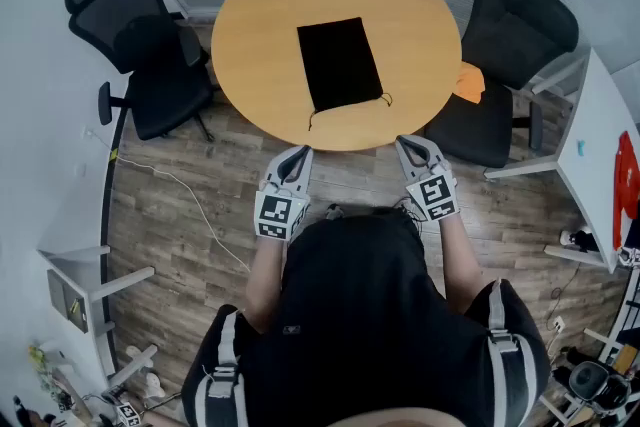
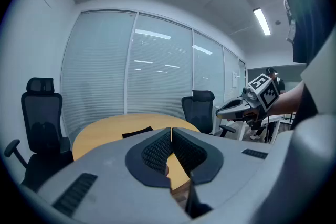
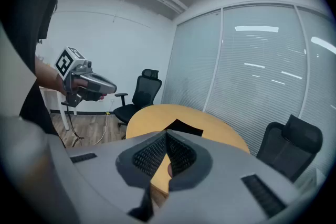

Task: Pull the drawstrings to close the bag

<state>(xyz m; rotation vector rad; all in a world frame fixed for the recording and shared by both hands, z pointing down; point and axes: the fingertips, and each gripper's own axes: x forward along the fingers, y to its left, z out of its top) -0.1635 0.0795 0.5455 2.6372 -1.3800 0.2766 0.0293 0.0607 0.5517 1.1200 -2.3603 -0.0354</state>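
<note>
A flat black drawstring bag (image 1: 340,63) lies on the round wooden table (image 1: 260,25), its mouth toward me. Two thin cords (image 1: 350,107) trail from that end near the table's front edge. My left gripper (image 1: 298,155) hovers short of the table over the floor, shut and holding nothing. My right gripper (image 1: 407,146) is level with it on the other side, also shut and empty. In the left gripper view the bag (image 2: 137,132) shows as a dark patch on the tabletop beyond the closed jaws, with the right gripper (image 2: 220,111) off to the side. In the right gripper view the bag (image 3: 181,127) lies past the tips.
Black office chairs stand left (image 1: 140,45) and right (image 1: 510,45) of the table; an orange item (image 1: 470,80) sits on the right chair. A white desk (image 1: 600,165) runs along the right. A white cable (image 1: 190,195) crosses the wood floor.
</note>
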